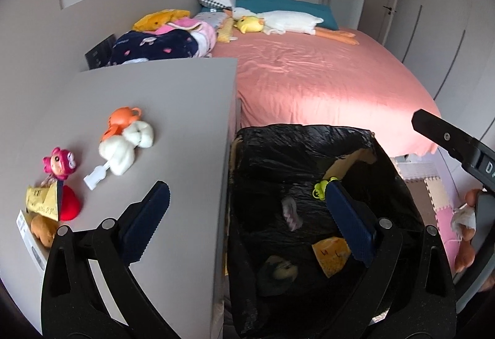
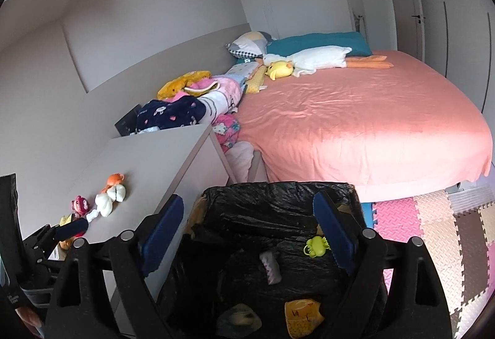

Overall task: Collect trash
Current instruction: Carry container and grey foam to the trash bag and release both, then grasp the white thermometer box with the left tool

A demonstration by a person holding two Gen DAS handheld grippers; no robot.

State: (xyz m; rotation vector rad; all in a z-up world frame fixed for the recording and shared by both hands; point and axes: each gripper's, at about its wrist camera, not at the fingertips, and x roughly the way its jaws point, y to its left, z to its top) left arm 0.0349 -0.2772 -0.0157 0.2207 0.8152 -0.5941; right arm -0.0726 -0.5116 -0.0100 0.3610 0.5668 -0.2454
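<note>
A wide bed with a pink sheet (image 1: 324, 76) is seen behind a grey tabletop (image 1: 173, 110), beside which a bin lined with a black plastic bag (image 1: 297, 147) stands, already holding a yellow wrapper (image 1: 331, 255) and a small green toy (image 1: 320, 189). The left gripper (image 1: 244, 215) and right gripper (image 2: 247, 227) are both held over the bin, fingers spread wide and empty. A crumpled yellow packet (image 1: 41, 202) is left at the tabletop's near-left corner among toys; it should probably be approached low, pinched at its free edge, and the red-haired doll (image 1: 60, 164) avoided
</note>
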